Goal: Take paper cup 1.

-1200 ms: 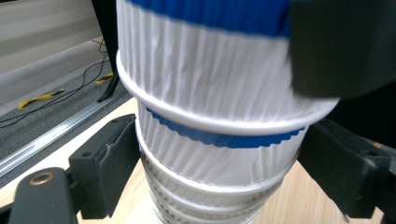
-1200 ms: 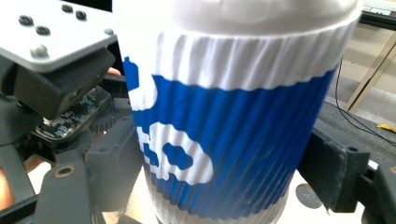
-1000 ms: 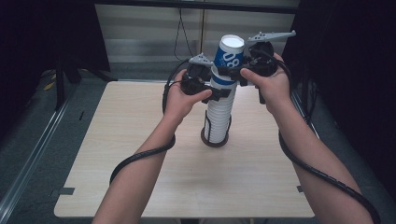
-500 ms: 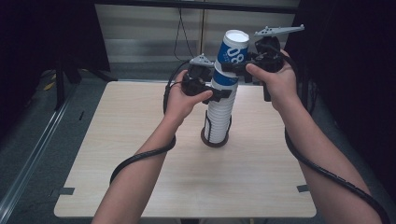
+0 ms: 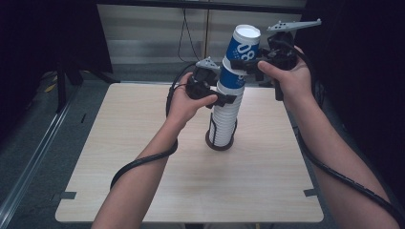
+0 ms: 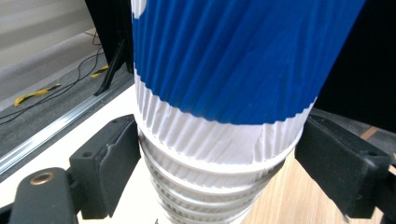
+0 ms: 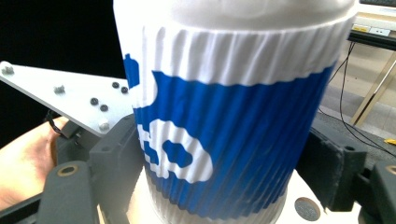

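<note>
At a wooden table [image 5: 143, 191], the left gripper [image 5: 224, 99] clamps the stack of inverted paper cups [image 5: 223, 125] while the right gripper [image 5: 248, 64] grips the top blue-and-white cup [image 5: 241, 47], seemingly mid-separation; next, a straight upward pull should free it.

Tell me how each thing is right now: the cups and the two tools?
Top cup: upside down, tilted, lifted partly off the stack.
Cup stack: upright on the table, upside down.
Left tool: shut on the cup stack.
Right tool: shut on the top cup.
</note>
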Tool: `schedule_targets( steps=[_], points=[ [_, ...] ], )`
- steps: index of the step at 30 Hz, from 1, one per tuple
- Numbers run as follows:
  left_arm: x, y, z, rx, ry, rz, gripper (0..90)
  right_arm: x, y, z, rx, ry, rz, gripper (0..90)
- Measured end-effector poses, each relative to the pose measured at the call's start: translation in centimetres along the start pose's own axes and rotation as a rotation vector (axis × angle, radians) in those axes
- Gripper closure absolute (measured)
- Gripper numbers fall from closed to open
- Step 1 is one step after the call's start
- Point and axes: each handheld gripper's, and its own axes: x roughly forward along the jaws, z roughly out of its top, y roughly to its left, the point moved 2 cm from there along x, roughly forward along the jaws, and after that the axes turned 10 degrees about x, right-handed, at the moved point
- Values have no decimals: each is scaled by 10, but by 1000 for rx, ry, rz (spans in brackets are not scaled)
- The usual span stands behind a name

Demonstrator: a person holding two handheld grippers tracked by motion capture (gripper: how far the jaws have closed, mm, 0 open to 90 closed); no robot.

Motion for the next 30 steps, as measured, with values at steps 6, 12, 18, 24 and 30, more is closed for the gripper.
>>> schedule_targets(
  steps=[6,12,18,24,30],
  points=[
    [-1,0,-1,6,14,2,161,-5,2,3,-7,-23,8,218],
    [-1,-1,-3,10,23,14,153,-12,4,6,-17,-25,11,218],
    [-3,-1,-7,5,31,6,159,-21,1,7,-11,-42,11,217],
    [-5,-2,-11,1,37,0,159,-33,-2,4,-20,-46,18,217],
    [-13,-3,-15,-3,37,-5,157,-47,-10,-6,-16,-48,22,217]
  ],
)
